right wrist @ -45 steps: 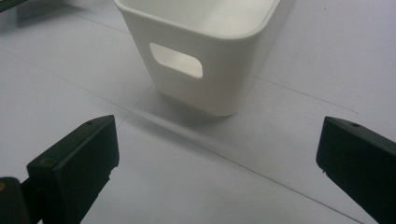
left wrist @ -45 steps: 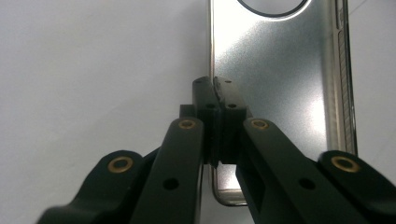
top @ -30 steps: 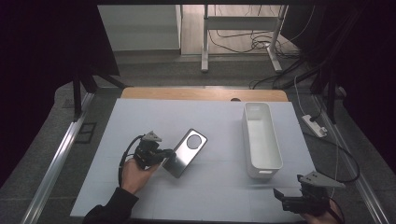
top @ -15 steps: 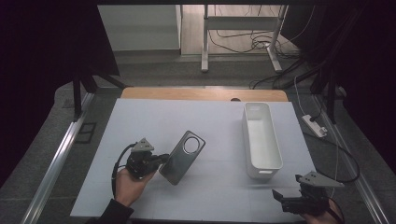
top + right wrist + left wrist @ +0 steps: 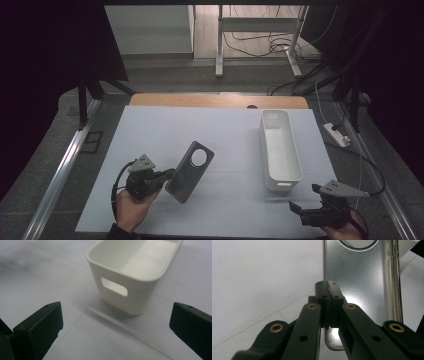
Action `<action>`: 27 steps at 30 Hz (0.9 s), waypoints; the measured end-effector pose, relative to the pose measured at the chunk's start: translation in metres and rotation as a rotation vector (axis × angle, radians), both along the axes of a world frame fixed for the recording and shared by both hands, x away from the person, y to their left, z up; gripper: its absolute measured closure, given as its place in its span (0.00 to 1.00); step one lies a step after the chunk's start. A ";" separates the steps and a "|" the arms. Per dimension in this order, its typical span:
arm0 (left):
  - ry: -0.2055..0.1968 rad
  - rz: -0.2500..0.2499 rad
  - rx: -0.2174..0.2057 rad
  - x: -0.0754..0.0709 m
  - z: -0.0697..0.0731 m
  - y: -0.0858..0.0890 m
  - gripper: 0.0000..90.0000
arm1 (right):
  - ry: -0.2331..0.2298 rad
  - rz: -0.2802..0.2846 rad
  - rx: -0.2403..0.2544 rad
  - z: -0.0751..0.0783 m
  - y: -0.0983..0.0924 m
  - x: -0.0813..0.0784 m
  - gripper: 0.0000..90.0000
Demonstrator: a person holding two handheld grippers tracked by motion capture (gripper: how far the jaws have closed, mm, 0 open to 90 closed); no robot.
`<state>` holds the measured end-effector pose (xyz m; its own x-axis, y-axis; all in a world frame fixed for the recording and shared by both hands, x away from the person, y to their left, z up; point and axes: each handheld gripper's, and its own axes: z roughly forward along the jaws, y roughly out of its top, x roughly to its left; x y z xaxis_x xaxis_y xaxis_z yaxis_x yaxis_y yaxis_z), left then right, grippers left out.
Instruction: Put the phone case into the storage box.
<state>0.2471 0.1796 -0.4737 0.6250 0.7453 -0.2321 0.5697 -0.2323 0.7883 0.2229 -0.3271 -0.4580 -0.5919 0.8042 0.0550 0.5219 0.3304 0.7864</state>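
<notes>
Now the left gripper (image 5: 167,176) pinches the phone case (image 5: 190,170) at its lower edge, lifted and shifted left of before, with bare counter (image 5: 230,140) between it and the white bin (image 5: 280,150); right gripper (image 5: 300,212) spread wide

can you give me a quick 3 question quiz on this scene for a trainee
1. True or false: the left gripper is shut on the phone case.
2. How do the right gripper's jaws stand: A open, B shut on the bin, C shut on nothing?
3. What lies inside the white bin?

Key
1. True; its jaws pinch the case's edge.
2. A; they stand wide apart short of the bin.
3. Nothing visible; it looks empty.
</notes>
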 end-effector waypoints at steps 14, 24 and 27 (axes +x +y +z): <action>-0.031 0.004 0.004 -0.015 0.002 -0.004 1.00 | -0.019 0.084 0.045 0.020 0.015 0.016 0.00; -0.019 -0.013 0.002 -0.014 0.001 -0.010 1.00 | 0.009 0.143 0.049 0.024 0.035 0.032 0.00; -0.019 -0.017 0.004 -0.014 0.001 -0.012 1.00 | 0.014 0.156 0.058 0.025 0.039 0.034 0.00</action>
<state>0.2333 0.1678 -0.4727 0.6416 0.7357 -0.2168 0.5504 -0.2448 0.7982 0.2571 -0.2883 -0.4334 -0.7083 0.6976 0.1077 0.4790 0.3629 0.7993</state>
